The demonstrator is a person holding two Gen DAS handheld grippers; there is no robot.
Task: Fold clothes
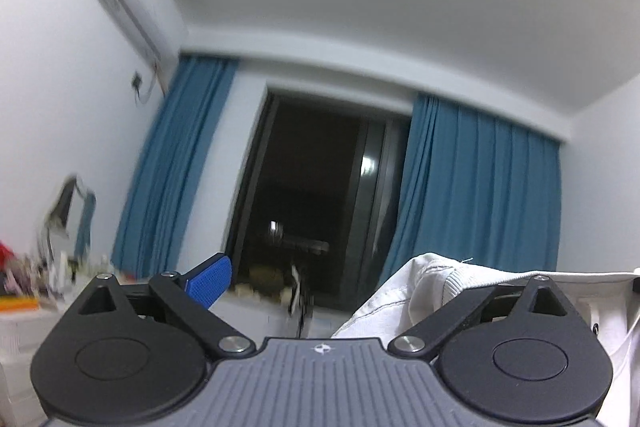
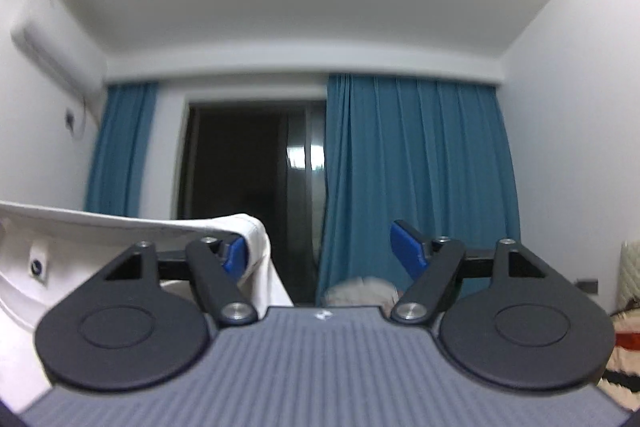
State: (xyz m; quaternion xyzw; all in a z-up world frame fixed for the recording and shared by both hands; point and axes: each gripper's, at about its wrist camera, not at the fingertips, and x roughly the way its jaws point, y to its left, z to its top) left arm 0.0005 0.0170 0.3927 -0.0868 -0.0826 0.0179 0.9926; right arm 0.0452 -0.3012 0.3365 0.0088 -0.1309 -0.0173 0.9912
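Both cameras were tilted up toward the ceiling, blue curtains (image 2: 416,179) and dark window (image 1: 316,203).

Left hand-held gripper (image 1: 320,287): fingers spread wide. The left blue pad (image 1: 210,281) was bare; the right finger was hidden under the white garment (image 1: 408,303), which draped over that side. No pinch was visible.

Right hand-held gripper (image 2: 324,255): fingers spread wide. The white garment (image 2: 132,231) lay over its left pad (image 2: 234,255); the right pad (image 2: 408,247) was bare. The garment hung raised between the two grippers, its edge stretched fairly taut.
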